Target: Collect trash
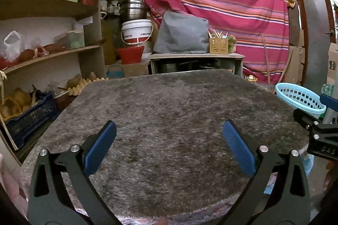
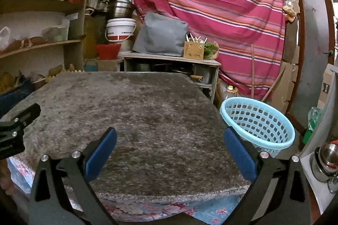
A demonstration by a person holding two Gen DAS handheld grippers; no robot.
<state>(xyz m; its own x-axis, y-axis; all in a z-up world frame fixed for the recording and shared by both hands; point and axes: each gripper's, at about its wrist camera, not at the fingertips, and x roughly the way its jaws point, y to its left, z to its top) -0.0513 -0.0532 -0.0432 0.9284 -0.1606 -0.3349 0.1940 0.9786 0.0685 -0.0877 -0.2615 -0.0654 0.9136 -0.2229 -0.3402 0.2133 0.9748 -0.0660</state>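
Both grippers hover above a bench covered by a shaggy grey rug (image 1: pixel 169 119), and each has its jaws spread wide with nothing between the blue pads. The left gripper (image 1: pixel 169 136) points across the middle of the rug; the right gripper (image 2: pixel 170 140) sits toward the rug's right side, with its right-hand pad lined up near the bench edge. In the left wrist view the right gripper's black body shows at the far right edge, and in the right wrist view the left gripper's black body shows at the far left edge. A light blue plastic basket (image 2: pixel 259 125) with a perforated wall stands just beside the bench's right edge, lower than the rug surface; its inside shows only bare plastic. No piece of trash can be made out on the rug in either view. A floral cloth (image 2: pixel 169 210) hangs below the rug's near edge. Behind the bench stand wooden shelves (image 1: pixel 48 52), a white bucket (image 1: pixel 137 31) and a striped red curtain (image 1: pixel 221 3).
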